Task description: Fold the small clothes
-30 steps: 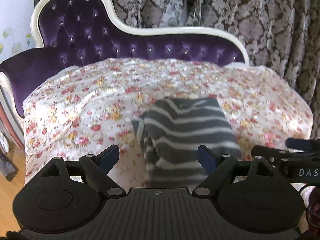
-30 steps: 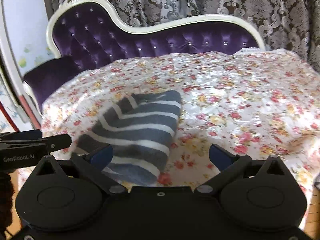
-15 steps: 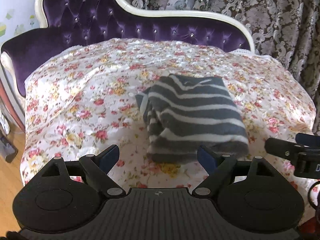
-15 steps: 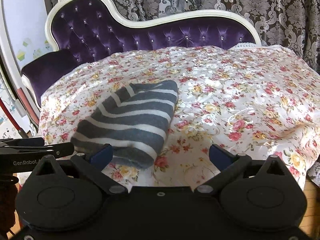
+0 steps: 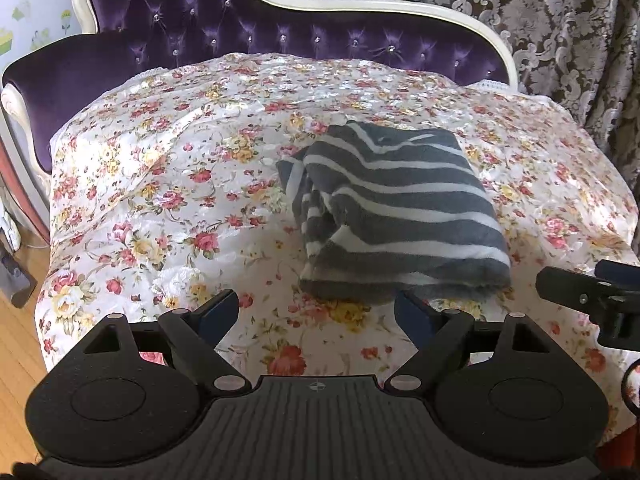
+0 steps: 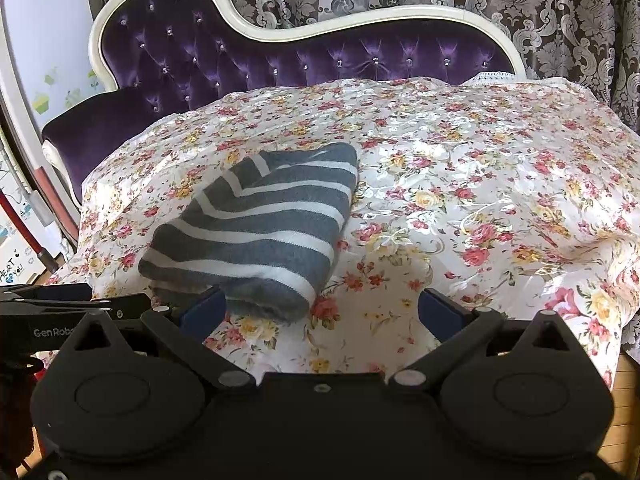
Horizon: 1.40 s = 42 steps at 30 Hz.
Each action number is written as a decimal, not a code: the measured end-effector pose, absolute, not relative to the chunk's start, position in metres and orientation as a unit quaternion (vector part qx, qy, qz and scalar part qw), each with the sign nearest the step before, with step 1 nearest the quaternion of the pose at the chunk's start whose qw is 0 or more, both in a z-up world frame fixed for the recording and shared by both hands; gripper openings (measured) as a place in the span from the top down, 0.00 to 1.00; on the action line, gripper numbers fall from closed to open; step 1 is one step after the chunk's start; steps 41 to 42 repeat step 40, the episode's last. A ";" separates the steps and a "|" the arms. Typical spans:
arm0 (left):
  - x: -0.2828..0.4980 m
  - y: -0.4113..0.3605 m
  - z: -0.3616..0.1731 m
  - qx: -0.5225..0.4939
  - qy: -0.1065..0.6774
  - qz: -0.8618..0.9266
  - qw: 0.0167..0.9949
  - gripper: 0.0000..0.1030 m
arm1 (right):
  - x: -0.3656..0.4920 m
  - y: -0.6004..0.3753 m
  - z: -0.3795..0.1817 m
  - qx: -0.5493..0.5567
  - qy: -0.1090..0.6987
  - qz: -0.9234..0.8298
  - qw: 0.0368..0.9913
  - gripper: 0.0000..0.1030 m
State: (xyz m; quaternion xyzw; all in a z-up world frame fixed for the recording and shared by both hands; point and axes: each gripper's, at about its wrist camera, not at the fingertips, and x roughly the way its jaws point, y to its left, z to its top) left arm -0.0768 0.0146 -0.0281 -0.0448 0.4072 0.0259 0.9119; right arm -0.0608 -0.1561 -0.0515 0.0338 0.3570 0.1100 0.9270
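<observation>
Purple sofa (image 5: 280,40), flowered cover (image 5: 160,200): soft, light striped jumper (image 5: 400,208) folded mid-seat; take its near edge; both tools (image 5: 316,312) (image 6: 320,308) wide open, empty

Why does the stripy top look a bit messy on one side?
The striped garment is folded, but on its left side in the left wrist view, layers bunch and poke out unevenly onto the floral cover. Nothing else looks odd.
</observation>
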 end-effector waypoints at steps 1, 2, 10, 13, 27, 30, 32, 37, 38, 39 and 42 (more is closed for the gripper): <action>-0.077 0.015 -0.028 -0.045 0.408 0.026 0.912 0.17 | -0.060 -0.156 -0.052 0.034 0.358 0.110 0.927 0.01; -0.076 0.015 -0.028 -0.044 0.408 0.026 0.911 0.17 | -0.060 -0.156 -0.052 0.035 0.358 0.111 0.926 0.01; -0.074 0.014 -0.029 -0.040 0.411 0.025 0.910 0.17 | -0.058 -0.154 -0.054 0.034 0.362 0.113 0.925 0.01; -0.072 0.013 -0.029 -0.038 0.412 0.024 0.910 0.17 | -0.057 -0.154 -0.055 0.034 0.363 0.113 0.924 0.01; -0.070 0.010 -0.028 -0.029 0.414 0.023 0.910 0.17 | -0.053 -0.153 -0.056 0.034 0.366 0.116 0.923 0.01; -0.068 0.010 -0.028 -0.029 0.414 0.025 0.909 0.17 | -0.051 -0.151 -0.057 0.033 0.367 0.117 0.922 0.01; -0.068 0.010 -0.028 -0.028 0.414 0.027 0.910 0.17 | -0.050 -0.151 -0.057 0.032 0.367 0.118 0.922 0.01; -0.066 0.012 -0.029 -0.026 0.413 0.030 0.910 0.17 | -0.050 -0.150 -0.056 0.032 0.368 0.118 0.922 0.01; -0.066 0.012 -0.029 -0.027 0.414 0.029 0.910 0.17 | -0.050 -0.150 -0.056 0.032 0.368 0.118 0.922 0.01; -0.066 0.012 -0.029 -0.027 0.414 0.028 0.909 0.17 | -0.050 -0.150 -0.057 0.031 0.368 0.118 0.922 0.01; -0.066 0.013 -0.029 -0.026 0.414 0.027 0.909 0.17 | -0.050 -0.149 -0.056 0.031 0.368 0.118 0.922 0.01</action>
